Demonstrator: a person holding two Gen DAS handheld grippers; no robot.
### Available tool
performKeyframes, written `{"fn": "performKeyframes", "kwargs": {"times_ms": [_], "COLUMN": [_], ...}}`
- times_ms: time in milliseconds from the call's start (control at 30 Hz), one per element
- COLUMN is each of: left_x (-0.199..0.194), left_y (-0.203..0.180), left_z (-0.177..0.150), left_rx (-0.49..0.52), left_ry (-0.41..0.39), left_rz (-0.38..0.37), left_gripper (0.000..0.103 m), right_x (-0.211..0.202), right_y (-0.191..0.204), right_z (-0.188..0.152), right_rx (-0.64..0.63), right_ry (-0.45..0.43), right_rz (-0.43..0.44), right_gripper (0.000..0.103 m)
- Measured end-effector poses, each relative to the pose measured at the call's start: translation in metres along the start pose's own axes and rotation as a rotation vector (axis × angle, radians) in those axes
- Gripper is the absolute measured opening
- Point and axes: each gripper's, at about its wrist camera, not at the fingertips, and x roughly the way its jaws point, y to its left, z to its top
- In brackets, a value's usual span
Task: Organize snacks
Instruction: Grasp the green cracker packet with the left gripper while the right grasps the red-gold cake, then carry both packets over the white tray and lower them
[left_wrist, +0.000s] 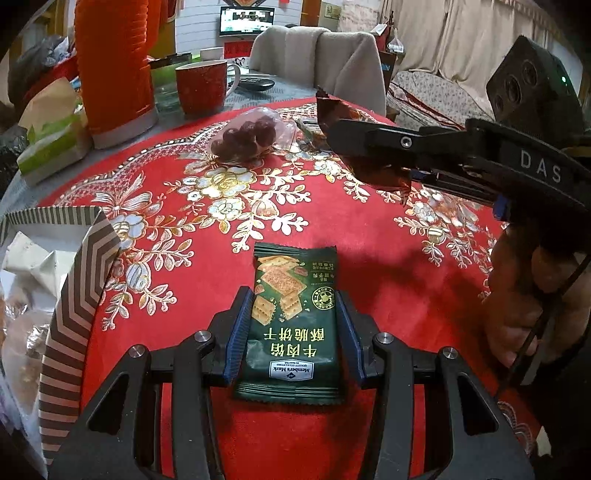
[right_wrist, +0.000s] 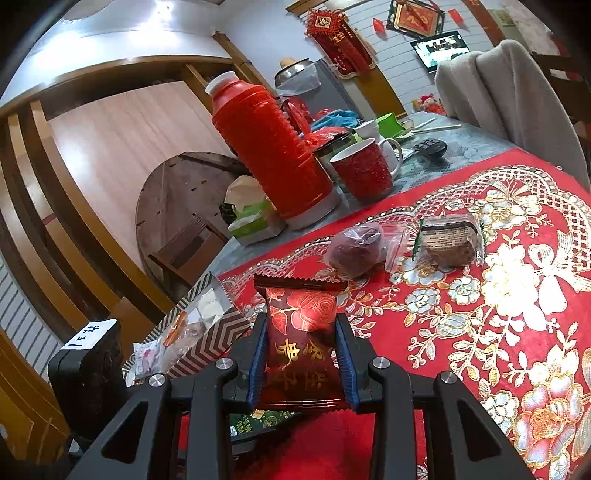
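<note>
In the left wrist view, the left hand-held gripper (left_wrist: 293, 332) has its blue pads against both long edges of a green cracker packet (left_wrist: 291, 325), which lies flat on the red embroidered cloth of the bench (left_wrist: 388, 258). A striped box (left_wrist: 79, 291) sits at the left. Farther off lie a clear bag of dark round snacks (left_wrist: 251, 138), a red mug (left_wrist: 203, 86) and an orange thermos (left_wrist: 114, 66). The right hand-held gripper (left_wrist: 332, 134) reaches in from the right, clamped on a dark red packet (left_wrist: 373, 170).

In the right wrist view, the right hand-held gripper (right_wrist: 301, 350) pinches that dark red packet (right_wrist: 301, 339) upright above the bench. A wrapped cake (right_wrist: 448, 236) lies beside the clear bag (right_wrist: 356, 251).
</note>
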Motion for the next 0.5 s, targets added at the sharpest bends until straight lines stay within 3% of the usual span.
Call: {"fn": "performKeyframes", "kwargs": {"times_ms": [200,300,500], "left_x": [-0.002,-0.023,-0.082], "left_y": [0.007,0.021,0.055], "left_z": [-0.001,0.001,-0.002], "left_rx": [-0.043,-0.115,-0.217], "left_ry": [-0.013,-0.113,-0.342], "left_rz": [0.002,-0.026,-0.010], "left_gripper": [0.044,0.044,0.044], "right_x": [-0.004,-0.008,0.007], "right_y": [-0.001,0.006,0.039], "right_z": [0.000,-0.001,-0.003], "right_rx": [0.000,-0.031,-0.093], "right_ry": [-0.016,-0.036,-0.101], "right_rz": [-0.009,-0.028,-0.026], "right_gripper": [0.033,0.033,0.033]}}
